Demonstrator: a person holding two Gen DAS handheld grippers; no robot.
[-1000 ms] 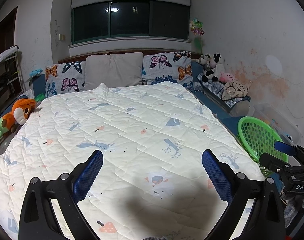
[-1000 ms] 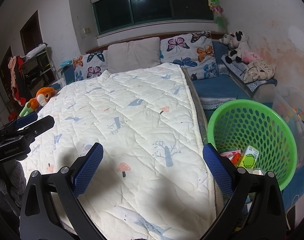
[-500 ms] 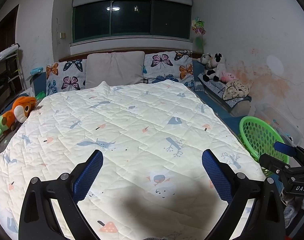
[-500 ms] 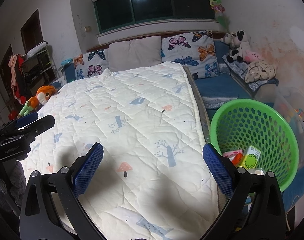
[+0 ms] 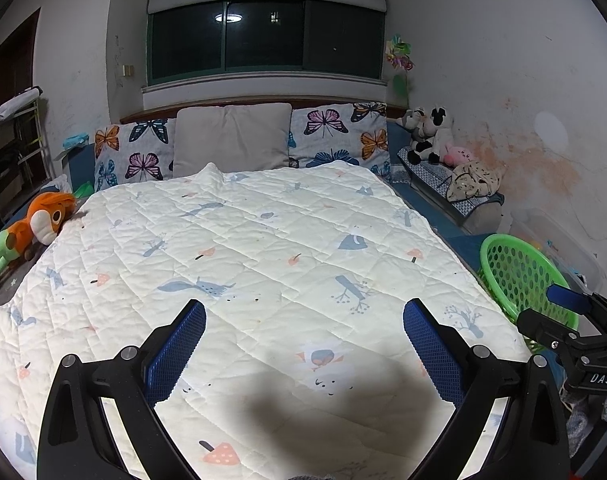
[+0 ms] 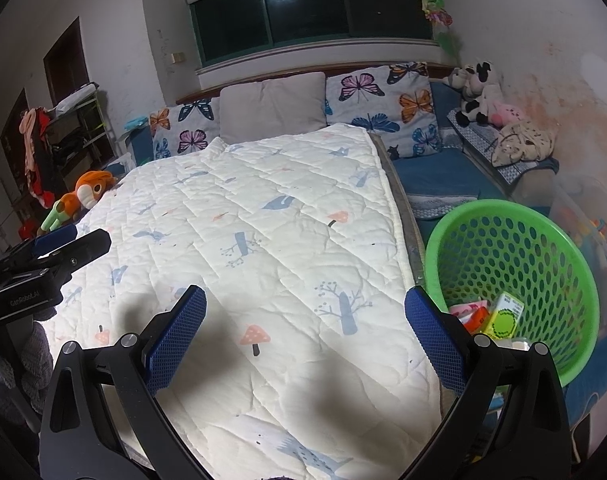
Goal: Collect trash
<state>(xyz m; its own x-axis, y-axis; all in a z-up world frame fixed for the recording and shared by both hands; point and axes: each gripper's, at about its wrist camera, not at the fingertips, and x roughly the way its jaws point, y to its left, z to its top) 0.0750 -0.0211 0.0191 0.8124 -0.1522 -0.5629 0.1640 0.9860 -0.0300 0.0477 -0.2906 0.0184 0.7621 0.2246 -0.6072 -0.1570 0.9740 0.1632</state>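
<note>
Left wrist view: left tool is held released, empty, above the white quilted bed cover.
Right wrist view: right tool released, empty. Trash packets are seen inside the green perforated plastic basket beside the bed.

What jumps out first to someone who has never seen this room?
A big white quilt printed with little animals covers the bed. A bright green basket stands beside its right edge, holding a few packets. At the head lean butterfly pillows, and both claws hang open over the near end.
</note>
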